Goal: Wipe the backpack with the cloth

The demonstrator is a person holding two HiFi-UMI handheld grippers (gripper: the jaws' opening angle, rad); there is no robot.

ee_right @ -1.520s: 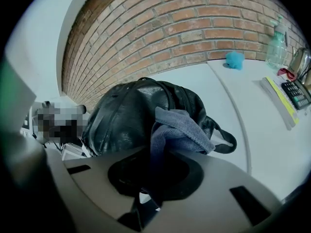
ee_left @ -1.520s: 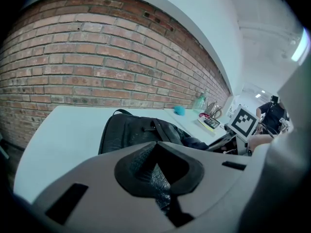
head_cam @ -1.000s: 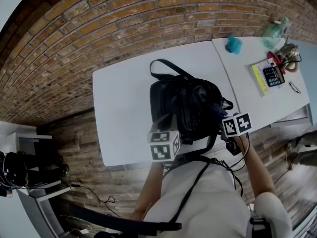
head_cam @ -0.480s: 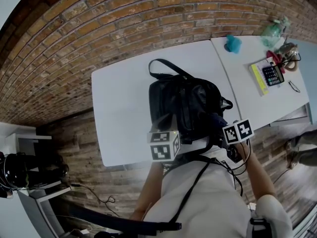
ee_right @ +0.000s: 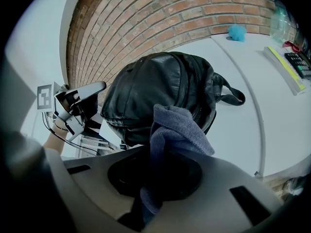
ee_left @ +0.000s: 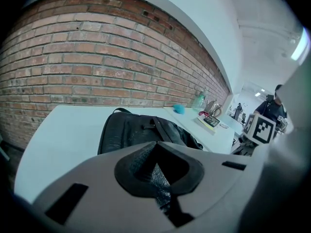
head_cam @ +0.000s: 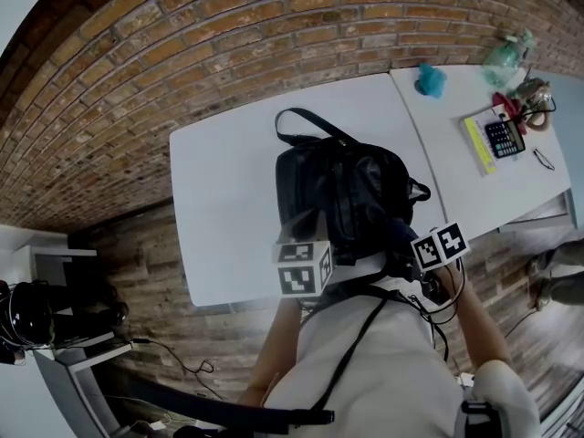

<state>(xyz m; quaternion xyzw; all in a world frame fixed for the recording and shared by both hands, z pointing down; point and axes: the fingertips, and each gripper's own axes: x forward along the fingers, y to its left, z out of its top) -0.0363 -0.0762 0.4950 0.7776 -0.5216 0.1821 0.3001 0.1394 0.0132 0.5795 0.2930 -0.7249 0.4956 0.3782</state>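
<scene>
A black leather backpack (head_cam: 342,190) lies on the white table (head_cam: 228,181), its handle loop toward the brick wall. My left gripper (head_cam: 308,245) is at the bag's near left edge; in the left gripper view the left gripper (ee_left: 158,173) is shut with a fold of the backpack (ee_left: 141,132) pinched in it. My right gripper (head_cam: 418,245) sits at the bag's near right corner. It is shut on a blue-grey cloth (ee_right: 175,130), which bunches out of the right gripper (ee_right: 155,176) and rests against the backpack (ee_right: 160,86).
A second white table (head_cam: 456,190) adjoins on the right, with a teal object (head_cam: 430,81), a calculator (head_cam: 503,140) on a book, a greenish bottle (head_cam: 503,57) and a kettle (head_cam: 532,94). The brick wall (head_cam: 182,53) runs behind. Dark equipment (head_cam: 46,313) stands at the left.
My right gripper with the cloth has slid a little toward me along the bag's near right corner. The left gripper and the backpack have stayed put.
</scene>
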